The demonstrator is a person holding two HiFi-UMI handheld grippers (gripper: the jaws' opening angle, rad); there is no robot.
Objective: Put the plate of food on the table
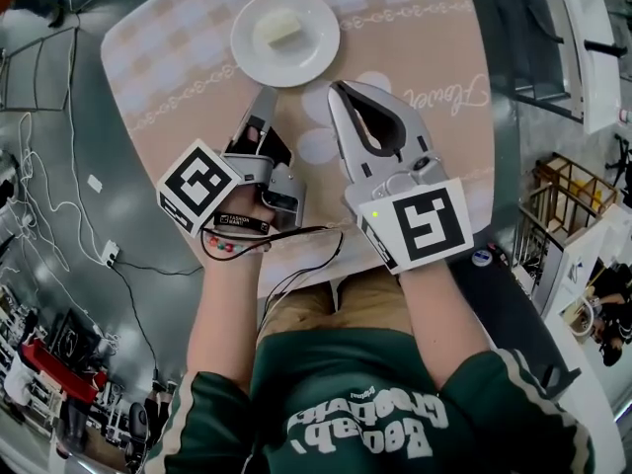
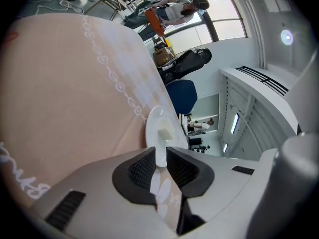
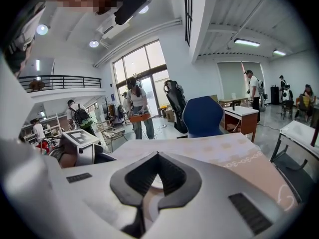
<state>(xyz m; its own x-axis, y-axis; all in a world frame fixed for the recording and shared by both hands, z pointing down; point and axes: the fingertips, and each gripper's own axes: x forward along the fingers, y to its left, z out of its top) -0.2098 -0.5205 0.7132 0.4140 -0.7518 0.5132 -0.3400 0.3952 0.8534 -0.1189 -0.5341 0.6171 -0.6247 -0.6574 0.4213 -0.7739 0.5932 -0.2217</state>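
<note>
An open lab hall: mezzanine railing (image 3: pixel 65 81), tall windows (image 3: pixel 138 63), desks (image 3: pixel 241 113), floor cables (image 1: pixel 44 200), people about (image 3: pixel 137 106).

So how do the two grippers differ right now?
The left gripper is rolled on its side, its jaws pinching the rim of the plate. The right gripper is held level, its jaws together on nothing. Both are over the table, pointing towards the plate.
</note>
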